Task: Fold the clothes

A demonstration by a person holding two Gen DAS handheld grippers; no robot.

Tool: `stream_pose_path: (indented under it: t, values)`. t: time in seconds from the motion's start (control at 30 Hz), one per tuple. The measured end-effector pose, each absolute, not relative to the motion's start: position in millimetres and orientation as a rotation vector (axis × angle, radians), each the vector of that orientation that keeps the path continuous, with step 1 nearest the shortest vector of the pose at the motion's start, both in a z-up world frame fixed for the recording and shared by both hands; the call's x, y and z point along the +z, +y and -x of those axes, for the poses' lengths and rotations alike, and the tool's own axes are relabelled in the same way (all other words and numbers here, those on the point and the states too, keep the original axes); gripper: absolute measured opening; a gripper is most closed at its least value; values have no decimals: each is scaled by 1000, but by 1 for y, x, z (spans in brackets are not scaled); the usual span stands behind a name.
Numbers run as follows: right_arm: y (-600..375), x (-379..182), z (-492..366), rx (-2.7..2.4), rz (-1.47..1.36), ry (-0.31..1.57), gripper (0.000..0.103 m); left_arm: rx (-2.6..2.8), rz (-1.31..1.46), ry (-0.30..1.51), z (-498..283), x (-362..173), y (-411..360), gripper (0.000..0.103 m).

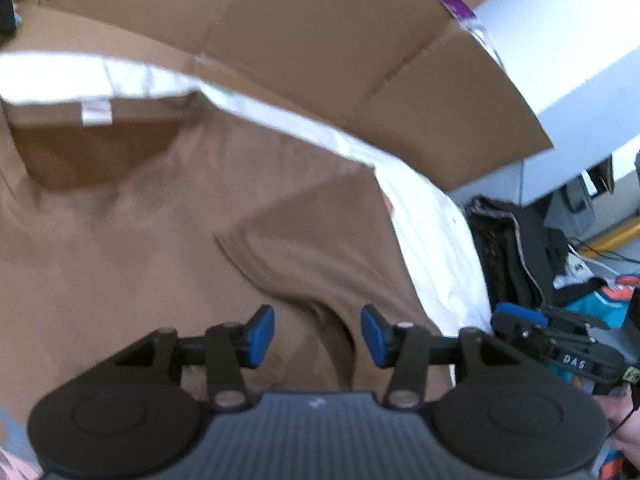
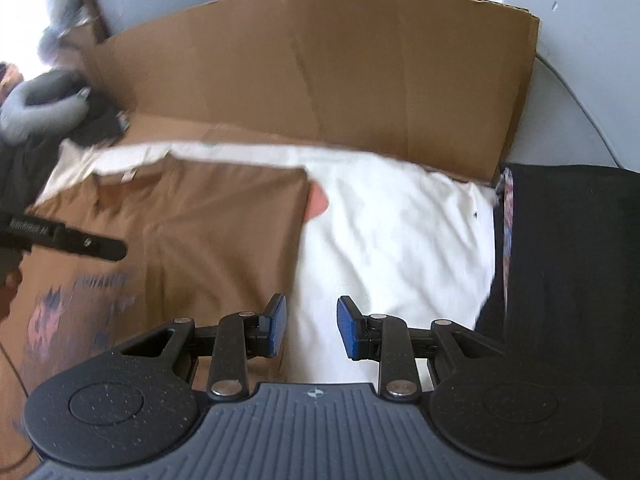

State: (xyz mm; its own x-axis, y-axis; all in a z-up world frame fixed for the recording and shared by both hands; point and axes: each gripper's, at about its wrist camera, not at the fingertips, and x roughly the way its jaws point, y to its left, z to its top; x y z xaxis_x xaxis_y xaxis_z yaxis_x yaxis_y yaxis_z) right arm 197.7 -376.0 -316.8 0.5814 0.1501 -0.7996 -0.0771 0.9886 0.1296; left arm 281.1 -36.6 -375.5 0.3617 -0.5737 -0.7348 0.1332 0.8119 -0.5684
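Fingers [image 1: 262,336] apart; "DAS" on right gripper [image 1: 520,314].

1. We see a brown T-shirt [image 1: 132,240] lying flat on a white sheet, collar opening and white neck label facing up.
2. Its sleeve [image 1: 316,248] is folded inward over the body.
3. A faded print marks its front.

A creased cardboard sheet [image 2: 320,80] stands behind a white cloth [image 2: 400,232], beside a grey wall [image 1: 560,40].
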Motion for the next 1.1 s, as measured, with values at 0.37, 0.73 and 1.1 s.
stream_pose_path:
  t: [0.37, 0.73, 1.1]
  values:
    - [-366, -343, -168, 85, -116, 953, 35, -524, 466, 1166, -266, -397, -70, 50]
    - [-347, -369, -178, 105, -46, 992, 37, -534, 504, 1208, -258, -416, -92, 46]
    - [-346, -380, -185, 77, 24, 1008, 37, -569, 509, 1241, -244, -400, -98, 7]
